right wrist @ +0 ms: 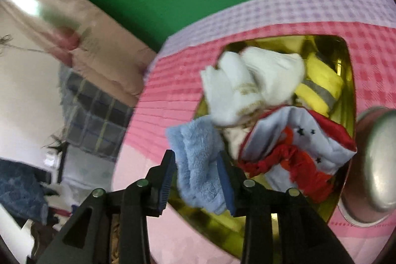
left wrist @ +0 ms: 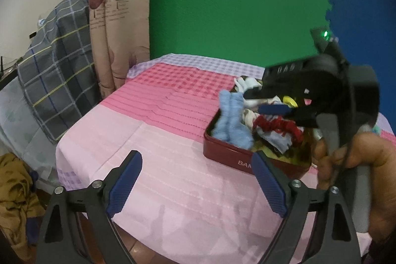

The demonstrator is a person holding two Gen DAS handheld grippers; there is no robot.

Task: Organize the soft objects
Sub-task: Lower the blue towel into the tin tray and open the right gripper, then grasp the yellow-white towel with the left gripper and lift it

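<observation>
the right tongs (right wrist: pixel 198 180) stand a little apart around the blue sock (right wrist: pixel 198 165), seemingly letting it drop at the tin (left wrist: pixel 230 157) edge. the left tongs (left wrist: pixel 198 180) gape empty, just before the tin.

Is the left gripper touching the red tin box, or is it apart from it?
Apart. The left wrist view shows the left gripper wide open, nothing between its fingers; pink cloth shows between them and the red tin box behind.

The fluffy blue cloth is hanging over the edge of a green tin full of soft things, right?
Not green. The tin is dark red outside, as the left wrist view shows. The fluffy blue cloth does hang over its edge, among the other soft things.
</observation>
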